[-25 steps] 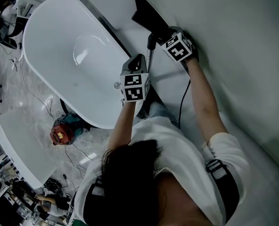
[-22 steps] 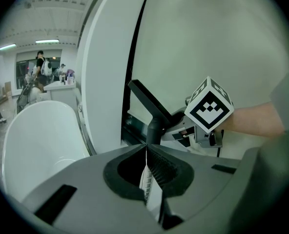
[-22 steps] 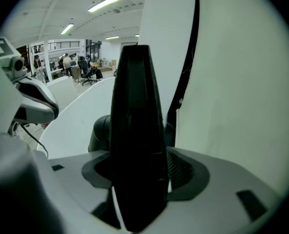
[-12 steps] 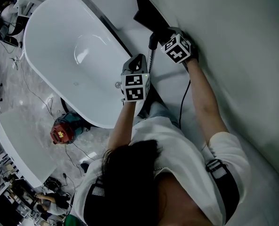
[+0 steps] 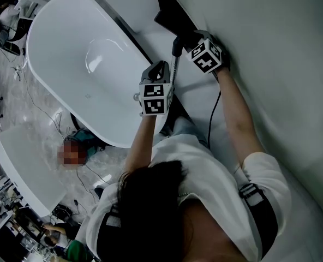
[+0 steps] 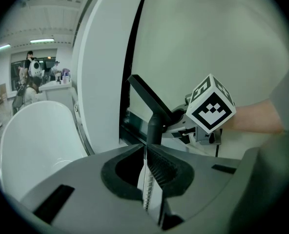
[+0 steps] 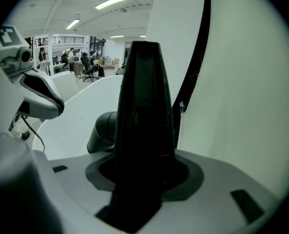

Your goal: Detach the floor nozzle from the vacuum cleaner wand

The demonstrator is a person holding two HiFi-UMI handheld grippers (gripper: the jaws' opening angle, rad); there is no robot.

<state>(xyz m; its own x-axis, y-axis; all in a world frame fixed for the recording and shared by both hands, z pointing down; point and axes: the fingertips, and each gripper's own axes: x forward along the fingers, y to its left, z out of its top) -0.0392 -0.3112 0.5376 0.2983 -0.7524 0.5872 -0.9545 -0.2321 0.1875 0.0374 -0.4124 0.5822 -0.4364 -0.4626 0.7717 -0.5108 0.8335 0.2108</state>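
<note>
The black floor nozzle (image 5: pixel 171 16) lies on the white floor against the wall, and its elbow (image 5: pixel 176 45) joins the thin silver wand (image 5: pixel 173 72). My right gripper (image 5: pixel 190 40) has just been closing with the nozzle between its jaws. In the right gripper view the black nozzle body (image 7: pixel 144 116) fills the gap of the right gripper (image 7: pixel 144 167), gripped. My left gripper (image 5: pixel 161 67) is shut on the wand below the elbow. In the left gripper view the silver wand (image 6: pixel 145 179) runs between the closed jaws up to the elbow (image 6: pixel 154 126).
A white oval bathtub (image 5: pixel 52 59) stands to the left of the wand. A black cable (image 5: pixel 211 119) trails along the floor by the right arm. The white wall (image 5: pixel 281 64) runs close on the right. Cables and gear lie on the marble floor at the lower left.
Both grippers stay where they were. The wand and the nozzle show no visible shift.
</note>
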